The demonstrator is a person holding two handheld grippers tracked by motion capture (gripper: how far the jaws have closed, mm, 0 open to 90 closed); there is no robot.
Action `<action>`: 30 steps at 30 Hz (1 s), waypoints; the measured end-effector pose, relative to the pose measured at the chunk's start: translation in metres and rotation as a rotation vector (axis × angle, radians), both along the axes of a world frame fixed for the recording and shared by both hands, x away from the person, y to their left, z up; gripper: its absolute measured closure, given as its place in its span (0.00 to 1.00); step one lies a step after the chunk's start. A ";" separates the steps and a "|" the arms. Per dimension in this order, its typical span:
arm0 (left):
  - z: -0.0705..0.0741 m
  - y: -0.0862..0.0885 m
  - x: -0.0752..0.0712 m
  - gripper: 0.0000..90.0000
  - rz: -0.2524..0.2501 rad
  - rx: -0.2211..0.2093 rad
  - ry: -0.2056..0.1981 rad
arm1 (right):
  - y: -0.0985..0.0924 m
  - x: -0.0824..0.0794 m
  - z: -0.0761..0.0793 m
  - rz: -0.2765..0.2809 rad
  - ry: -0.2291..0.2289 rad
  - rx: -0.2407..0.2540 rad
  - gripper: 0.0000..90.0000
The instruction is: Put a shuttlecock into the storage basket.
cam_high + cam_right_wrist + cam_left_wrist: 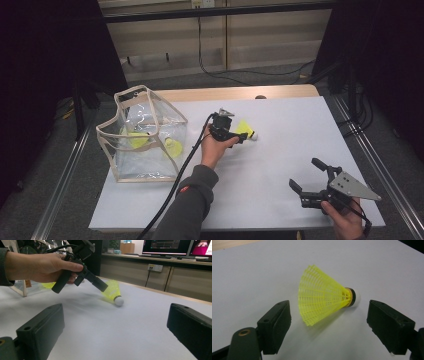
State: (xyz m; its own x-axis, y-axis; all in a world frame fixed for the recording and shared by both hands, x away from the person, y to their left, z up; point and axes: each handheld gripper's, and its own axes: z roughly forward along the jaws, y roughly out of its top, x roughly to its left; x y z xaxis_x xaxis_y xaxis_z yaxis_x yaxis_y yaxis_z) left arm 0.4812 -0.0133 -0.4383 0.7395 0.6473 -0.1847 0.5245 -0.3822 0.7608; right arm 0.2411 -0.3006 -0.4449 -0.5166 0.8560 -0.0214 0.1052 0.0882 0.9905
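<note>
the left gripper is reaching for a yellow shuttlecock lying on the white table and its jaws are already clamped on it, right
Not quite. The left gripper is at the yellow shuttlecock lying on the white table, but its jaws are not clamped on it. The left gripper view shows them standing open on either side, with a gap between each pad and the shuttlecock.

White desk [280,165] with a wooden strip along the far edge. Lying on it: a yellow shuttlecock [246,130] on its side, and a clear bag [142,135] standing at the left.
</note>
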 end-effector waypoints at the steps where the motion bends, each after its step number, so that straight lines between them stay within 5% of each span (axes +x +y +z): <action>1: -0.001 0.000 0.000 0.25 -0.004 0.004 -0.003 | 0.000 0.000 0.000 0.000 0.000 0.000 0.01; 15: -0.008 -0.007 0.001 0.41 -0.043 0.013 -0.002 | -0.001 0.000 0.000 0.000 -0.001 -0.001 0.01; 30: -0.008 -0.017 -0.007 0.61 -0.112 -0.035 0.016 | -0.001 -0.001 0.000 -0.003 0.000 -0.002 0.01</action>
